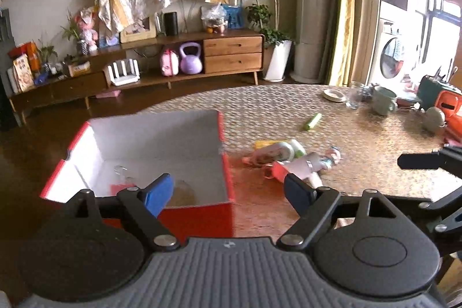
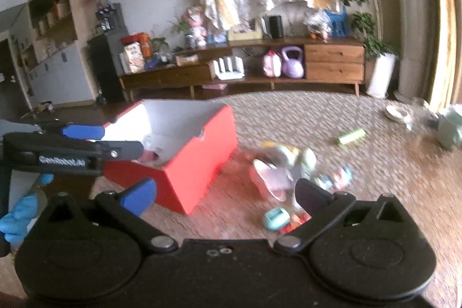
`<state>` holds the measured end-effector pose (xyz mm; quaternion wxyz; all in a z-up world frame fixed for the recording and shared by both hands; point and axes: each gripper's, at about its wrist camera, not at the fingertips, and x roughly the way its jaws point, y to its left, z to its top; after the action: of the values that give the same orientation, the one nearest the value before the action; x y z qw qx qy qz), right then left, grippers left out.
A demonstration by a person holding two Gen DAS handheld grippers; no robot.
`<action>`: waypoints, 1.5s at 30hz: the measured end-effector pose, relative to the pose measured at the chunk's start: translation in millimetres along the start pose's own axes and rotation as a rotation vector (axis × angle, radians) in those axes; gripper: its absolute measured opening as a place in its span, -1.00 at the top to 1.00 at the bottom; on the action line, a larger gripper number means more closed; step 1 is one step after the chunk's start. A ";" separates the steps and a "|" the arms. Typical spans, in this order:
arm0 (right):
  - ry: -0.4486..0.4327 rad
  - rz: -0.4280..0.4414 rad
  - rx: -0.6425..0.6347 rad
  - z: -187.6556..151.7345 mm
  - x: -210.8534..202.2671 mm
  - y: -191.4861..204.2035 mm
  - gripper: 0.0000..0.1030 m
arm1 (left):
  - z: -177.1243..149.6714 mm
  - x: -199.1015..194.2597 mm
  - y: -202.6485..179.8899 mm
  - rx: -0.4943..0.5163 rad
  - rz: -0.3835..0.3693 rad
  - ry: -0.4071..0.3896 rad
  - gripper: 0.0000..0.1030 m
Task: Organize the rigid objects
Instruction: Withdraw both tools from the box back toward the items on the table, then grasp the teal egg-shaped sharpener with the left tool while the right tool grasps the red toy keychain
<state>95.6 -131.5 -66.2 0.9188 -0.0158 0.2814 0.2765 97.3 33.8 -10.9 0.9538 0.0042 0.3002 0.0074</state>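
A red box [image 1: 202, 217] with a white inside stands open on the woven table, with a few small items lying in it. My left gripper [image 1: 228, 188] hovers open over the box's near right corner with nothing between its fingers. To the right of the box lies a pile of small toys and tubes [image 1: 288, 158], and a green tube [image 1: 312, 121] lies farther back. In the right wrist view my right gripper [image 2: 225, 192] stands wide open and empty, near the box [image 2: 196, 166] and the pile [image 2: 283, 166]. A teal item [image 2: 277, 218] lies close to its right finger. The left gripper [image 2: 115, 139] shows at the left.
A plate [image 1: 333, 95], a glass [image 1: 353, 98] and a mug [image 1: 384, 104] stand at the table's far right, beside green and orange containers [image 1: 439, 100]. A hand in a blue glove [image 2: 20, 215] holds the left gripper. Beyond the table's far edge stands a wooden sideboard [image 1: 231, 54].
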 end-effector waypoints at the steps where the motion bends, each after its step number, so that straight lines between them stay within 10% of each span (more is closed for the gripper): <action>1: 0.004 -0.006 0.005 -3.0 -0.2 -3.5 -1.00 | -1.3 2.9 -4.5 -0.006 -0.006 0.004 -0.63; 19: 0.097 -0.090 -0.148 -47.5 28.4 -48.9 -0.94 | -19.0 74.2 -63.1 -0.011 -0.114 0.087 -0.63; 45: 0.192 -0.058 -0.194 -64.2 113.3 -59.3 -0.15 | -45.3 168.9 -91.7 0.063 -0.122 0.234 -0.55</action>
<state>171.7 -137.0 -187.3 0.8893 -0.1391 0.3394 0.2730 210.8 -54.8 -145.9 0.9105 0.0153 0.4090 -0.0595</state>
